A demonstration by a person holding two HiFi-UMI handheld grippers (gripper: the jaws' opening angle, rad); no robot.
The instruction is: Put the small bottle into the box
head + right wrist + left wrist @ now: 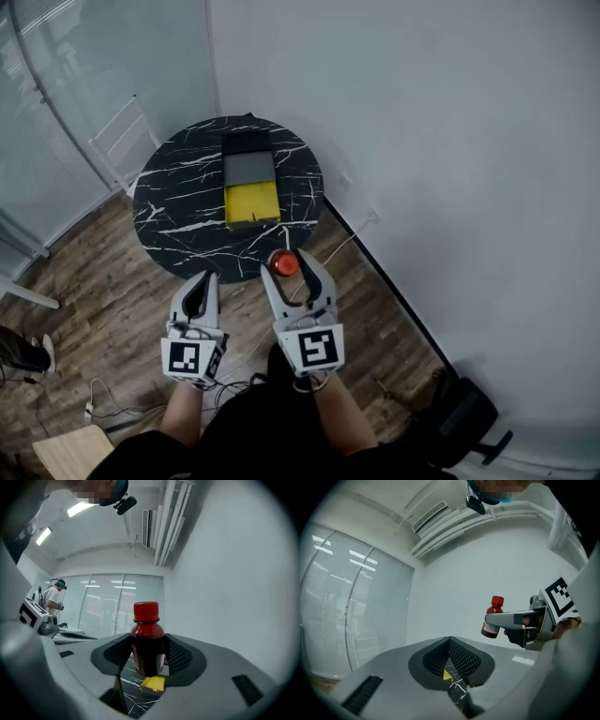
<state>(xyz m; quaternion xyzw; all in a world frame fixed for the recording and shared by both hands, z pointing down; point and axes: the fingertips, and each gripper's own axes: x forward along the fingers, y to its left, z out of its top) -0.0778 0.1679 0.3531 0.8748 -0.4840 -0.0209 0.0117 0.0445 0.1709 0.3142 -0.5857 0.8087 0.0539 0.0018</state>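
A small dark bottle with a red cap [284, 263] stands upright between the jaws of my right gripper [292, 267], which is shut on the bottle [148, 644] over the floor just short of the table's near edge. The box [250, 180] lies on the round black marble table [169, 202]; its yellow open part [252, 202] is nearest me, with a grey lid and black part behind. My left gripper [200, 292] hangs beside the right one, its jaws shut with nothing in them. From the left gripper view the bottle [492, 617] shows in the right gripper's jaws.
A white wall runs along the right, with a glass partition at the left. Wood floor surrounds the table, with cables [112, 398] and a black object [469, 417] lying on it. A distant person [55, 595] stands in the right gripper view.
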